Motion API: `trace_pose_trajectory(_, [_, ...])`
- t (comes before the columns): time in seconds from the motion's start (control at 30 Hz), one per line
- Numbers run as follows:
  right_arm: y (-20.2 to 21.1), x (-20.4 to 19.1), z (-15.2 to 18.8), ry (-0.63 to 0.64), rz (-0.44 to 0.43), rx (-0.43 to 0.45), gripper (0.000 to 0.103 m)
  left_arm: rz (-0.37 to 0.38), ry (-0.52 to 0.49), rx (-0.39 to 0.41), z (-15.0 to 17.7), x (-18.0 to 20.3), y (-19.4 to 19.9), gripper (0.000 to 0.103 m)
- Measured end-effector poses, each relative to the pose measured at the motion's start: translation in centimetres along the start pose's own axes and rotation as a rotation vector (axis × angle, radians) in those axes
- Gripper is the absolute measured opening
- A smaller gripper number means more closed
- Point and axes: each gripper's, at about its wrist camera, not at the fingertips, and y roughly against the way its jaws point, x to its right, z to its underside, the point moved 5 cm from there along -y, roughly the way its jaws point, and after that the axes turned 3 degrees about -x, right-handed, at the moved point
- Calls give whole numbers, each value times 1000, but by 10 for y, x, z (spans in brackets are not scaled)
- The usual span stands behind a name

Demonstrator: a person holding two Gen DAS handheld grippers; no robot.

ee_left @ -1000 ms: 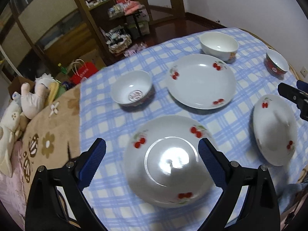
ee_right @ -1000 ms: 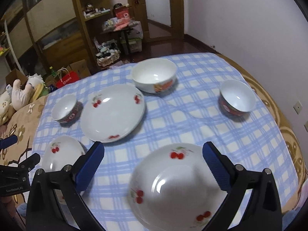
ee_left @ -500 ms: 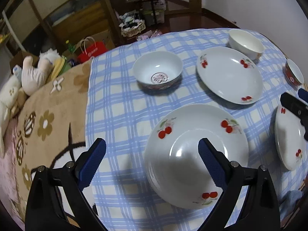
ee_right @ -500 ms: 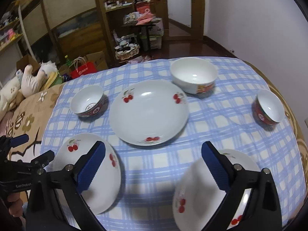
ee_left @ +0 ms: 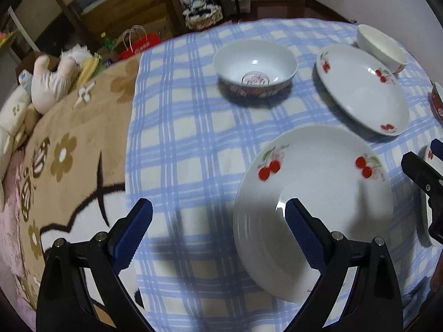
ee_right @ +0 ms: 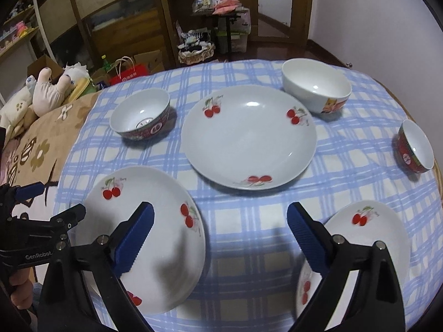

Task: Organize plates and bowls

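Left tool (ee_left: pixel 218 215): jaws spread wide, nothing between them. It hangs above the near left part of the desk (ee_left: pixel 177 149), over the checked cloth (ee_left: pixel 193 127). Its right finger overlaps the left rim of the near-left plate (ee_left: pixel 315 204) in the left wrist view; contact cannot be determined. In the right wrist view the left tool (ee_right: pixel 52 207) appears at the left edge, beside that same plate (ee_right: pixel 155 229), with a hand (ee_right: pixel 20 290) on its handle.

Right tool (ee_right: pixel 220 221): jaws spread wide, nothing between them. It hangs over bare cloth (ee_right: pixel 243 235) between the near-left plate and the near-right plate (ee_right: pixel 368 238). Its right finger overlaps the near-right plate's left rim; contact cannot be determined.

Dish layout on the desk, right wrist view:
- Large plate (ee_right: pixel 249 138): centre, beyond both near plates, apart from them.
- Patterned bowl (ee_right: pixel 139 113): left of the large plate, upright.
- White bowl (ee_right: pixel 317 84): far right, just beside the large plate's rim, upright.
- Red bowl (ee_right: pixel 415 146): right edge, well apart from the others.

All three plates carry cherry prints. No dish is stacked on another.

Left of the cloth lies a brown blanket (ee_left: pixel 77 144) with a plush toy (ee_left: pixel 52 83) at its far end.
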Motion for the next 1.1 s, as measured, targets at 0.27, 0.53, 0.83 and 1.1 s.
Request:
trace_pose_trajectory(0.27, [-18,-5,10,-11,-9,-64,91,4,43,-67,6,-12,-19,95])
trace_pose_trajectory(0.53, [-38,-8,21,-64,-56,-138,65,72,49,-125,15,-8,-39,60])
trace_pose_trajectory(0.83, [-53,-15,32,-68,-97,-218,16,188,-2,-115,19,13,-37,23])
trace_pose_trajectory(1.1, [-52,-15,33,-49,-106,-225,15,219,22,-83,15,9,-36,18])
